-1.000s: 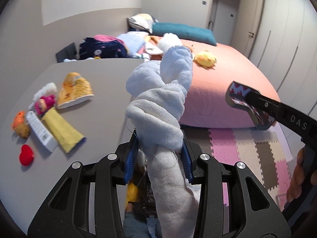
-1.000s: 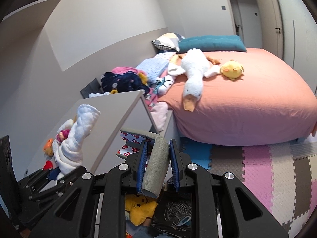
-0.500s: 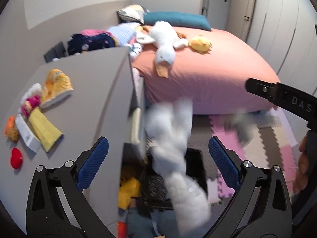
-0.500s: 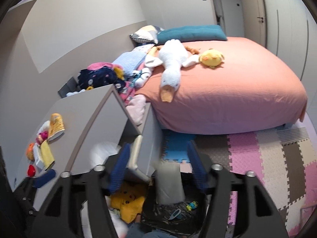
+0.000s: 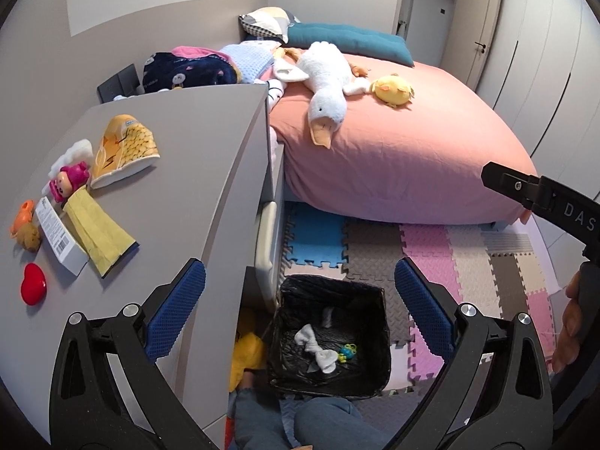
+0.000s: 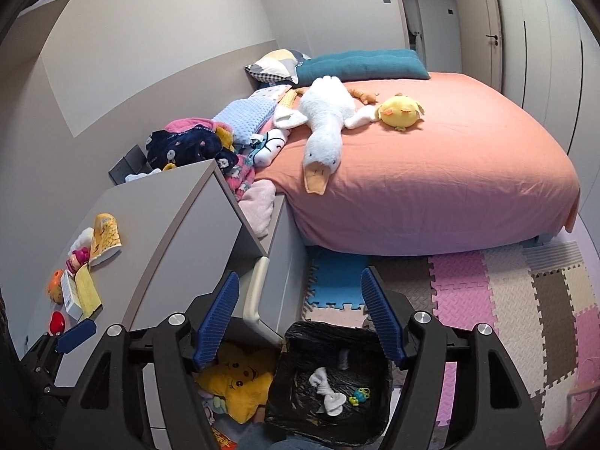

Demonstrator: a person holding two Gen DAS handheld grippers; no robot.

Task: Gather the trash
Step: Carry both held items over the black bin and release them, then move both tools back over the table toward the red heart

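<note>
The bed (image 5: 405, 150) fills the upper right of the frame; the grey surface (image 5: 195, 172) takes the left. At lower centre stands the black-lined trash bin (image 5: 378, 337), holding a knotted white cloth (image 5: 315, 348). Left tool (image 5: 300, 315) and right tool (image 6: 298, 322) both hang spread wide and empty above the bin. On the surface at left lie a yellow paper bag (image 5: 99, 234) and a white box (image 5: 60, 234): probably light and crushable, best pinched at a free edge.
</note>
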